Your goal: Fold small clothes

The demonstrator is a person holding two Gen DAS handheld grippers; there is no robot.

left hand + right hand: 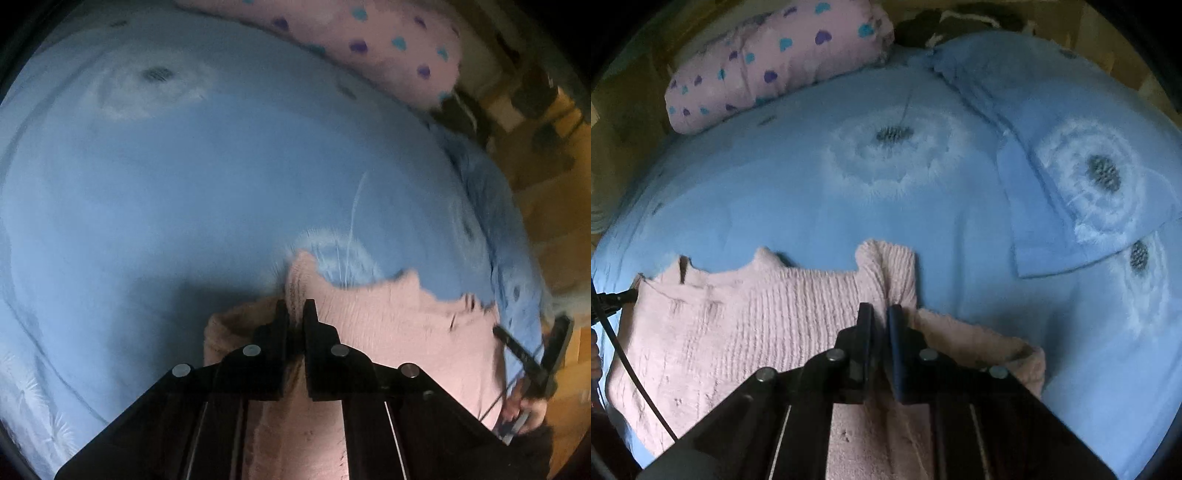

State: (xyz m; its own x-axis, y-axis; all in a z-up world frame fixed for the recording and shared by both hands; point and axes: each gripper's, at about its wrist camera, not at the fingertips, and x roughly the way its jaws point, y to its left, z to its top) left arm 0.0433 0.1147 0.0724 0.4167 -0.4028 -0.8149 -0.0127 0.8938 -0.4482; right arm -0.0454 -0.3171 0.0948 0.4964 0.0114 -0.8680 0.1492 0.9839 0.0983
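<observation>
While the pink knitted sweater (746,317) is lying spread on the blue bedspread (812,206), the left hand-held gripper (296,308) is pinching a raised fold of the knit between nearly closed jaws, and the right hand-held gripper (880,314) is clamping a bunched ridge of the same garment. Beyond them a pink heart-print pillow (775,62) is resting at the bed's far edge

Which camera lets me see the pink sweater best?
The right wrist view. There the pink sweater lies spread across the blue bedsheet, with its ribbed knit sharp and its top edge plain. The left wrist view shows the sweater blurred and mostly hidden behind the left claw, with only its upper edge clear.
</observation>
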